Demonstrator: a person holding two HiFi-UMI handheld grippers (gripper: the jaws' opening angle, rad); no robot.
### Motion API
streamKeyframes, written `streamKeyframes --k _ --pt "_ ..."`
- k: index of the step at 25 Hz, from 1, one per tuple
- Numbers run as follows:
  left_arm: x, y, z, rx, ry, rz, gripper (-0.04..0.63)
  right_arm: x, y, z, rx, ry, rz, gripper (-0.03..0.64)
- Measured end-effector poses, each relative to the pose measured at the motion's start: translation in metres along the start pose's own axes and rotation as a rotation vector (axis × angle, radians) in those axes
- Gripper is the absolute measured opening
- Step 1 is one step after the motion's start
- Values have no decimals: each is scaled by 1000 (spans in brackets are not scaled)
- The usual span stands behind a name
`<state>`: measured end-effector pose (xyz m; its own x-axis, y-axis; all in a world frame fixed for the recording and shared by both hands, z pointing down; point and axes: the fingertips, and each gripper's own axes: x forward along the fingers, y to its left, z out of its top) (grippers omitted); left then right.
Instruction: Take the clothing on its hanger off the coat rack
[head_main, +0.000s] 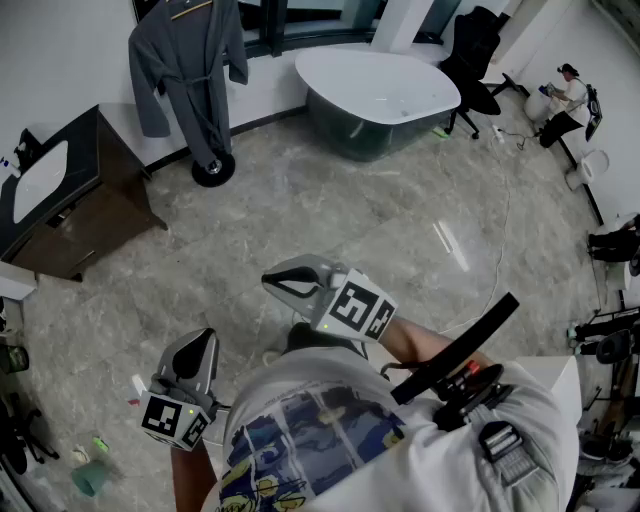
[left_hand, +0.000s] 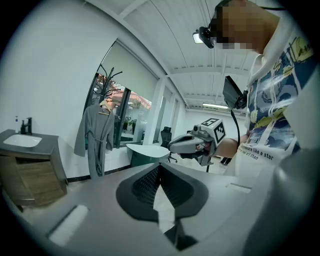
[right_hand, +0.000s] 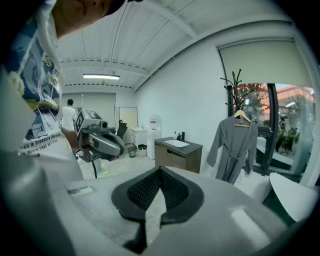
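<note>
A grey robe (head_main: 190, 70) hangs on a wooden hanger (right_hand: 242, 116) from a black coat rack (right_hand: 234, 85) by the window, far across the floor. In the left gripper view the robe (left_hand: 95, 135) shows at the left; in the right gripper view the robe (right_hand: 235, 147) shows at the right. My left gripper (head_main: 203, 340) is held low near my body, shut and empty. My right gripper (head_main: 275, 283) sits in front of my chest, also shut with nothing in it. Both are well short of the rack.
A dark wood vanity with a sink (head_main: 70, 195) stands at the left. A white bathtub (head_main: 375, 90) and a black office chair (head_main: 475, 55) are at the back. A person (head_main: 565, 100) sits at the far right. Small items (head_main: 90, 475) lie on the floor bottom left.
</note>
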<state>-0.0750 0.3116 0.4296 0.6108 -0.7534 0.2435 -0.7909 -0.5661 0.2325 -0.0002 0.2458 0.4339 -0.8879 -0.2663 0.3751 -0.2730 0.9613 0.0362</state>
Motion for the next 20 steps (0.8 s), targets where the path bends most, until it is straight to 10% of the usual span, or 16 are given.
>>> streamKeyframes --k 20 --pt "81 85 30 5 46 21 3 56 -109 4 75 -55 27 5"
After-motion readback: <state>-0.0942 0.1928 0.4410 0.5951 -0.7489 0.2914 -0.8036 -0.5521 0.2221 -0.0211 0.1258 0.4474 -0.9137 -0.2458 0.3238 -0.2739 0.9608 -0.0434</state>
